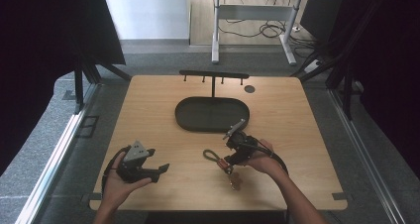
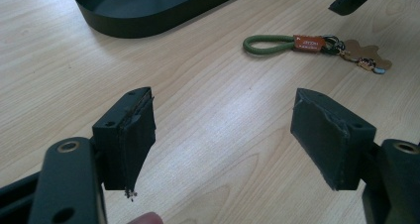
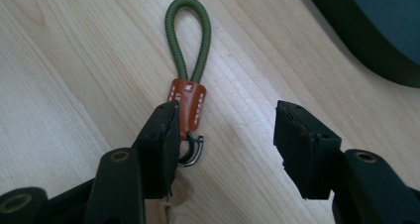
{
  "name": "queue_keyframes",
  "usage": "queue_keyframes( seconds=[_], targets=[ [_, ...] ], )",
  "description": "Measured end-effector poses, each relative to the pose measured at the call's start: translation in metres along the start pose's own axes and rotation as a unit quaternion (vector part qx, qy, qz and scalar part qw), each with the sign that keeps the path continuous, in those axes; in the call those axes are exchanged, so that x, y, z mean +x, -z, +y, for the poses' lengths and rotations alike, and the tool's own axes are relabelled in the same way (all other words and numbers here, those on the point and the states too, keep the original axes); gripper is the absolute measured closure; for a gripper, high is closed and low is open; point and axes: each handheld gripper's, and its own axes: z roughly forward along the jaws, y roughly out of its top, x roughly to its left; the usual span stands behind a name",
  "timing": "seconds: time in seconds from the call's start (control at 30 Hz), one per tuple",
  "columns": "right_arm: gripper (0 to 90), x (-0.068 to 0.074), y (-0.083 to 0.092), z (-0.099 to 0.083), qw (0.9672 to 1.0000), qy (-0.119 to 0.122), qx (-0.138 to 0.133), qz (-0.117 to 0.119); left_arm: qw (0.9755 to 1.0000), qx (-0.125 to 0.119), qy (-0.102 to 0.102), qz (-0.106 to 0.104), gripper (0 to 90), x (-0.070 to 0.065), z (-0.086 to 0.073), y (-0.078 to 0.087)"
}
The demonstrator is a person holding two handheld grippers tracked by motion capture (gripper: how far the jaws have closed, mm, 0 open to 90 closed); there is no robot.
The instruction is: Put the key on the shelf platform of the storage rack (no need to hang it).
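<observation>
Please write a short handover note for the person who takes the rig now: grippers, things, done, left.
Left gripper: open, holds nothing, rests near the table's left front.
Right gripper: open, low over the keychain; one jaw beside its orange tab, no grip yet.
Keychain lies flat on the table, in front of the dark oval tray.
Done: approach. Left: probably close on the tab, lift, and perhaps put it in the tray or on the rack.

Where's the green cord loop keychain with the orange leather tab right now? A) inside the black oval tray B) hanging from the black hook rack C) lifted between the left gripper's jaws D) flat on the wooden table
D: the green cord loop keychain with the orange leather tab lies flat on the wooden table, outside the black oval tray, with the open right gripper over its tab end.
</observation>
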Motion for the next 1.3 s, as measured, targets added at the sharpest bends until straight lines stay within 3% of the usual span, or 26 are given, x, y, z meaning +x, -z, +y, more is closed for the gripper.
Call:
queue_keyframes(
  seconds=[0.73,1.3],
  targets=[
    [44.3,0.014,-0.03,0.005,0.999,0.01,0.035,0.024,1.0,-0.003,0.002,0.002,25.7,0.0,0.0,0.001],
    [46.0,0.018,-0.042,0.01,0.9982,0.011,0.051,0.03,1.0,-0.005,0.001,0.002,25.7,0.0,0.0,0.002]
  ],
)
